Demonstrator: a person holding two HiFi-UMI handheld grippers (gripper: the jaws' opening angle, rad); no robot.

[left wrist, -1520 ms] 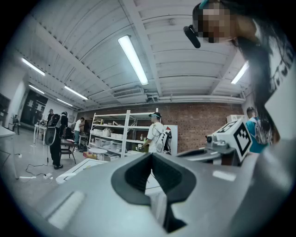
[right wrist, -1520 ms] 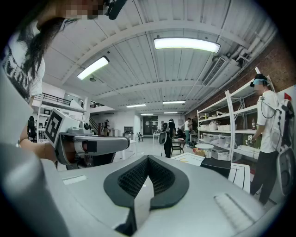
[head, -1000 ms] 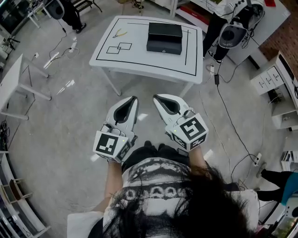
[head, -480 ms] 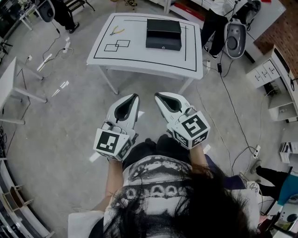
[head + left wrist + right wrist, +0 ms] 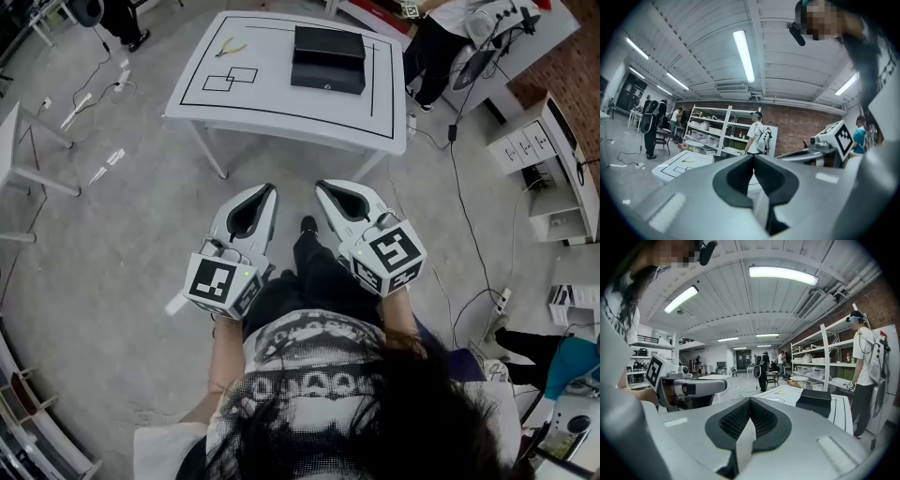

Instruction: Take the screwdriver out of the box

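A closed black box stands on the far right part of a white table with black lines. The same box shows in the right gripper view. No screwdriver is visible. My left gripper and right gripper are held side by side in front of my body, well short of the table, over the floor. Both point toward the table, jaws together with nothing between them. In its own view the left gripper is shut, and so is the right gripper.
Yellow-handled pliers lie at the table's far left corner, beside two drawn squares. Cables run across the grey floor. People stand beyond the table, one near the shelving. White drawers and another white table flank the space.
The table has shifted slightly left and up in the head view as I walk. Both grippers stay shut and hold the same pose in front of me, dropping a little.
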